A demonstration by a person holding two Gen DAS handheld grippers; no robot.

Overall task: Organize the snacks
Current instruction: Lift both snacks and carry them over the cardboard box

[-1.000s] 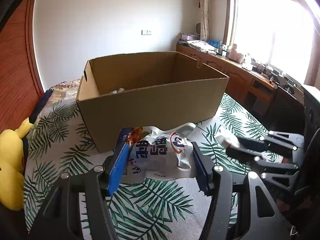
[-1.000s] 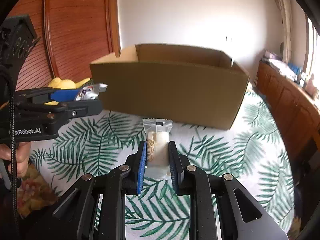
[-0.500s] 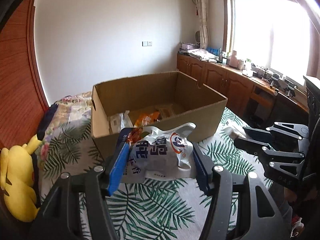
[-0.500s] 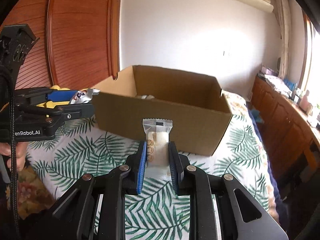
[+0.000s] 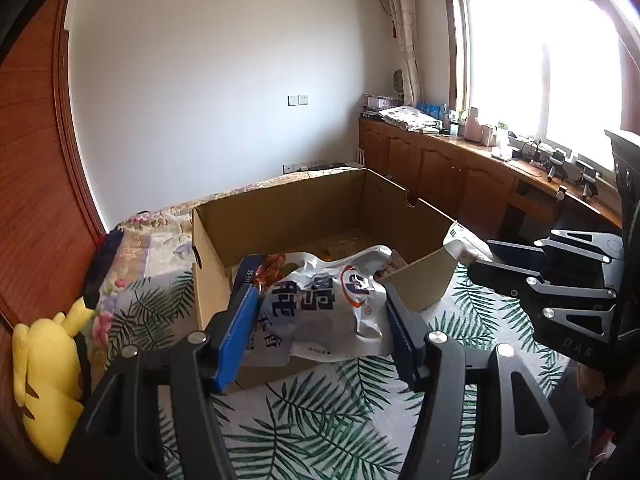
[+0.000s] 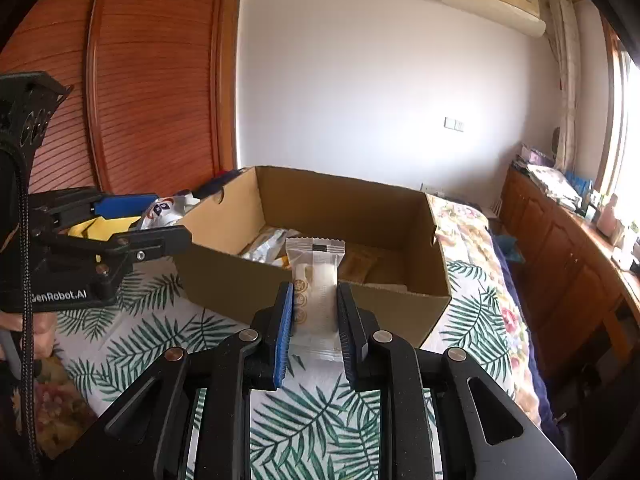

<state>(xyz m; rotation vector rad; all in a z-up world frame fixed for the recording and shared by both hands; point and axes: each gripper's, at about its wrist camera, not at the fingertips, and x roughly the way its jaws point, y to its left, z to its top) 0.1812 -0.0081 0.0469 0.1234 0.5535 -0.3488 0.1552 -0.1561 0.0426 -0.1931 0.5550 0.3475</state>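
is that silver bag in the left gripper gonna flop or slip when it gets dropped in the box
Likely floppy: the bag is crumpled and sags between the left gripper. Probably light, since the foil looks mostly slack. Its glossy film may slip.

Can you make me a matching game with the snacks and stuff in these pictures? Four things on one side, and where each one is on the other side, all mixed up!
Things:
1. White crinkly snack bag
2. Small clear-wrapped pastry packet
3. Yellow plush toy
4. Cardboard box

Places:
A. Lying at the left edge of the bed
B. Clamped in the right tongs
C. Sitting open on the leaf-print bedspread, snacks already inside
D. Clamped in the left tongs

Pairs: 1-D, 2-B, 3-A, 4-C
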